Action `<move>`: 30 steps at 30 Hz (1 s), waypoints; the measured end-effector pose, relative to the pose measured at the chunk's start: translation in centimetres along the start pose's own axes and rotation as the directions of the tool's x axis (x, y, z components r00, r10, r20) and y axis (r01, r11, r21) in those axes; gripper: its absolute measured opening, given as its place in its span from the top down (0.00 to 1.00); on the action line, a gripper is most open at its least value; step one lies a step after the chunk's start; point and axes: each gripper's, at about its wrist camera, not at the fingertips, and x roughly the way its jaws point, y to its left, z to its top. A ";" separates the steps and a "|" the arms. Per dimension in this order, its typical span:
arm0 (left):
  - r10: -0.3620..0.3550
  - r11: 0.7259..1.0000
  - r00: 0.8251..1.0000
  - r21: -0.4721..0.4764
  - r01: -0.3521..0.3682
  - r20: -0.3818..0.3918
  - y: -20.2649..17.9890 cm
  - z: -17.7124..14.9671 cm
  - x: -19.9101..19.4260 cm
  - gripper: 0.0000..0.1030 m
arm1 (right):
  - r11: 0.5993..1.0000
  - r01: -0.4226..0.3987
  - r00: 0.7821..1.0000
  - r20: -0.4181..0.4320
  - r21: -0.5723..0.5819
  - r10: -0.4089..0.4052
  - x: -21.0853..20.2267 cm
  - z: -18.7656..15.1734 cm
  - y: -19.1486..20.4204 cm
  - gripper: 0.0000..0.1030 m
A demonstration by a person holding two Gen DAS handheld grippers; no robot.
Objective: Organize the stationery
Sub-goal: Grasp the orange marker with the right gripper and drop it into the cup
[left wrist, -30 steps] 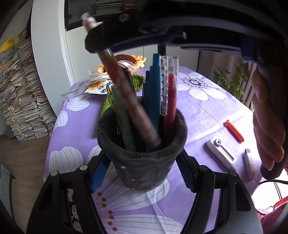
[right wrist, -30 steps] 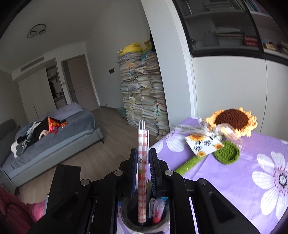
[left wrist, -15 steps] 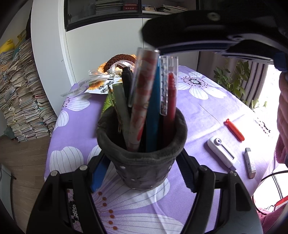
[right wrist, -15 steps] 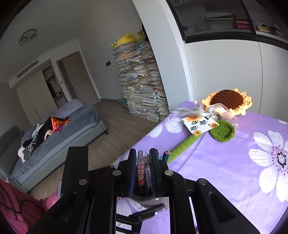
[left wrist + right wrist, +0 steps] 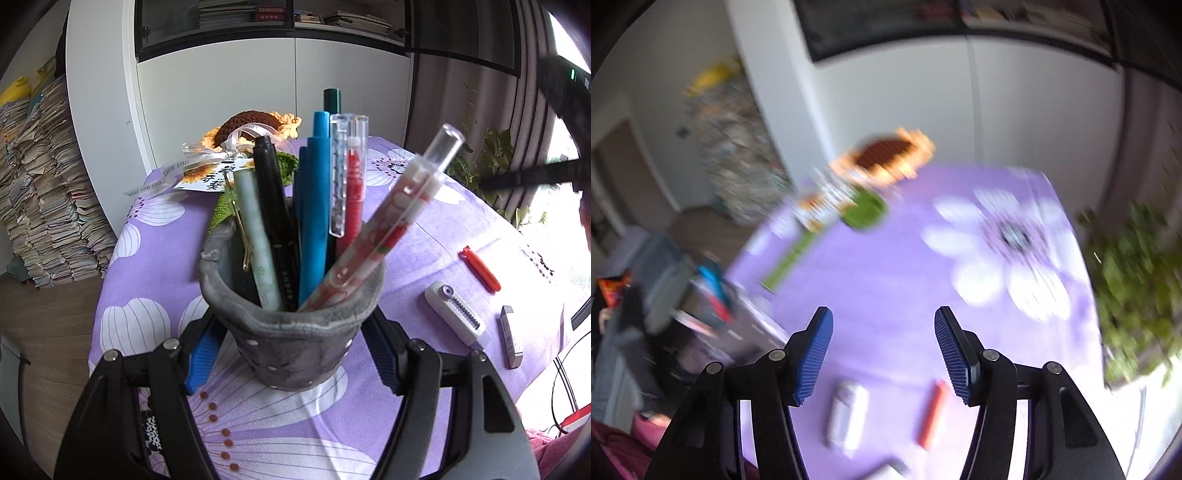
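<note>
On the purple table [image 5: 424, 236], the left tool [image 5: 291, 354] hugs the grey pen cup [image 5: 291, 332]. The right tool [image 5: 882, 350], just spread wide with nothing inside, should slow above what looks like the red pen [image 5: 932, 417]

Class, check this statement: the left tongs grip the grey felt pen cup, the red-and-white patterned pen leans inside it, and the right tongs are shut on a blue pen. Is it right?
One detail is wrong. The right wrist view shows the right tongs open and empty, having just been opening. The rest holds: in the left wrist view the left tongs grip the grey felt pen cup, and the red-and-white patterned pen leans inside it.
</note>
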 end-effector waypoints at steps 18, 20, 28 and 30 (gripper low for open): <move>-0.002 1.000 1.000 0.003 0.002 0.000 0.2 0.1 0.1 0.32 | 0.990 0.137 0.927 -0.349 -0.037 -0.141 7.0 -4.5 -1.8 0.86; -0.003 1.000 1.000 0.006 0.003 0.001 0.2 0.0 0.1 0.32 | 0.994 0.109 0.936 -0.337 -0.005 -0.104 6.6 -4.2 -1.7 0.86; 0.002 1.000 1.000 0.011 -0.002 0.003 0.1 -0.1 0.1 0.31 | 0.947 -0.319 0.946 0.045 -0.028 0.320 -1.9 2.9 4.2 0.86; 0.006 1.000 1.000 0.012 -0.006 0.002 0.1 -0.1 0.1 0.31 | 0.898 -0.426 0.896 0.091 -0.109 0.435 -3.1 4.5 7.3 0.86</move>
